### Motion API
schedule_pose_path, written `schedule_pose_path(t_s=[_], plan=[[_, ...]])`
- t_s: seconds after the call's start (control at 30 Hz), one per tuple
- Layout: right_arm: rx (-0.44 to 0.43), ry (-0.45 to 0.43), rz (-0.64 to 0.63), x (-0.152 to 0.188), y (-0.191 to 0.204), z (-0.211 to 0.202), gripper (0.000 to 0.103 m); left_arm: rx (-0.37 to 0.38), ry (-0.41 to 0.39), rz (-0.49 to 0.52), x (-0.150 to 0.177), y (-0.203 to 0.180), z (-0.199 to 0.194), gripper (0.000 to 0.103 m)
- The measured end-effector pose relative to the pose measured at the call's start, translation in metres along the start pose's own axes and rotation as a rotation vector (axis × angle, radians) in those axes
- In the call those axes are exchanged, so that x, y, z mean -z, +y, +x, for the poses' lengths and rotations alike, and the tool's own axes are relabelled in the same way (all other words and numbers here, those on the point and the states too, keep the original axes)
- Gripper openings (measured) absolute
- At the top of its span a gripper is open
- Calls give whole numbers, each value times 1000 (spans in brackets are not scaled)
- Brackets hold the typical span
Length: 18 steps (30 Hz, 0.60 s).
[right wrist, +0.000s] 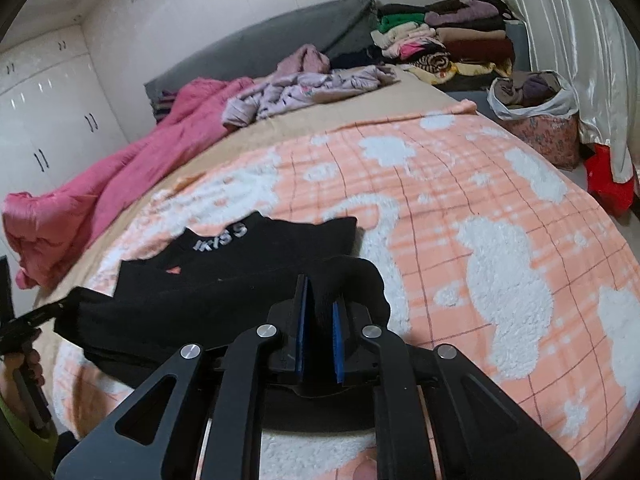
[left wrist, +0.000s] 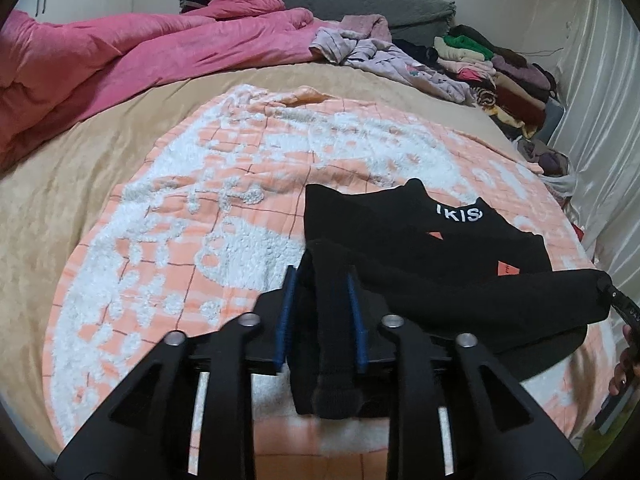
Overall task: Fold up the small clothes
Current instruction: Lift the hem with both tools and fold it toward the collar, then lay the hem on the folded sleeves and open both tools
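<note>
A black garment (left wrist: 420, 240) with white lettering lies folded on the peach-and-white blanket (left wrist: 200, 208). Its near fold stretches between my two grippers. My left gripper (left wrist: 320, 274) holds its blue pads a little apart; a strip of the black cloth hangs loosely between them. In the right wrist view the same garment (right wrist: 224, 280) lies at the left, and my right gripper (right wrist: 320, 290) has its pads slightly apart around a bunched end of the fold. Each view shows the other gripper at the fold's far end, with a hand behind it.
A pink quilt (left wrist: 100, 68) is heaped along the far left of the bed. Lilac clothes (left wrist: 380, 52) and a stack of folded clothes (left wrist: 500, 68) sit at the far right. A bag of clothes (right wrist: 532, 92) and a curtain (right wrist: 580, 40) stand beside the bed.
</note>
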State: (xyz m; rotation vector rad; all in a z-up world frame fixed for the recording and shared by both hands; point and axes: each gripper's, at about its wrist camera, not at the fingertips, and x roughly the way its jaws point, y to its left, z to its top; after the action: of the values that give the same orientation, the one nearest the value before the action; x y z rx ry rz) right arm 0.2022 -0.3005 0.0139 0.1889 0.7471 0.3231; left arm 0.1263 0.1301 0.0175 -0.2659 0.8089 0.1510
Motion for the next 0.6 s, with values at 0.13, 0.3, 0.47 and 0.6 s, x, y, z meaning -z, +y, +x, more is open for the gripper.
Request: schedule_pose_path(t_s=[0.13, 0.3, 0.47, 0.6], plan=[[36, -12, 14, 3, -4, -1, 50, -11, -37, 1, 0, 2, -9, 37], [61, -32, -16, 11, 0, -13, 50, -26, -109, 6, 0, 3, -31, 37], [53, -31, -111, 27, 23, -24, 50, -21, -133, 67, 14, -10, -45, 37], [17, 10, -177, 41, 44, -22, 33, 5, -85, 122, 32, -25, -41, 26]])
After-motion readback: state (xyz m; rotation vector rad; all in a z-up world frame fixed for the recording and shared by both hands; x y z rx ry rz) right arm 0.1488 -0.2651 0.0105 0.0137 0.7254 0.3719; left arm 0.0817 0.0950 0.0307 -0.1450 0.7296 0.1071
